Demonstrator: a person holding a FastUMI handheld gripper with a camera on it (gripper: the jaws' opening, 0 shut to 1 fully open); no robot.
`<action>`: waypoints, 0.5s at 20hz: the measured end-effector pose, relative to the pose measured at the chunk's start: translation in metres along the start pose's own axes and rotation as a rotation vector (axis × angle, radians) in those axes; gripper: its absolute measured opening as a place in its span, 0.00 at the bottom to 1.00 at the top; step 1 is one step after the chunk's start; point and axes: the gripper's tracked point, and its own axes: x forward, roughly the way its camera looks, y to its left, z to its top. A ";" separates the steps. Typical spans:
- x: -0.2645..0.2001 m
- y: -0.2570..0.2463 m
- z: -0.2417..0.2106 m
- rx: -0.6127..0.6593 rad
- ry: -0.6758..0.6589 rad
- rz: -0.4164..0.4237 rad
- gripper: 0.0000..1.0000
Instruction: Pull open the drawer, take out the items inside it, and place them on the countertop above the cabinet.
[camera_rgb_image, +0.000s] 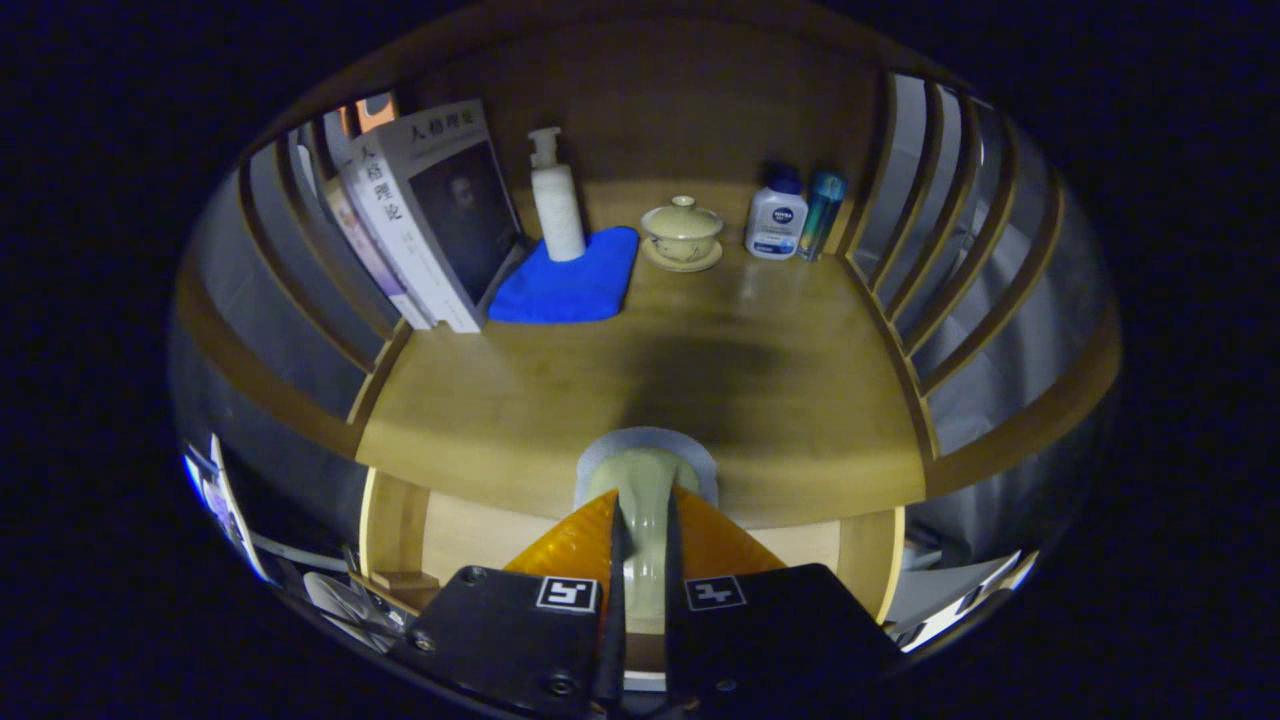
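Note:
My gripper (645, 512) is shut on a pale green, smooth item with a grey rim (646, 468). Its rounded end sticks out past the fingertips and hangs over the front edge of the wooden countertop (560, 400). Both fingers press on its narrow part. Below the countertop's edge, behind the fingers, the light wood of the open drawer (470, 535) shows. What lies inside the drawer is hidden by the gripper.
At the back of the countertop stand leaning books (425, 215), a white pump bottle (557, 200) on a blue cloth (570, 280), a lidded tea bowl on a saucer (682, 235), a white bottle with a blue cap (776, 220) and a slim teal bottle (822, 212). Slatted rails (950, 280) fence both sides.

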 end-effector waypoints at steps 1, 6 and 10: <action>0.006 0.001 0.005 0.001 0.003 -0.002 0.19; 0.037 -0.003 0.034 0.019 0.044 -0.027 0.19; 0.053 -0.003 0.038 0.005 0.058 -0.036 0.19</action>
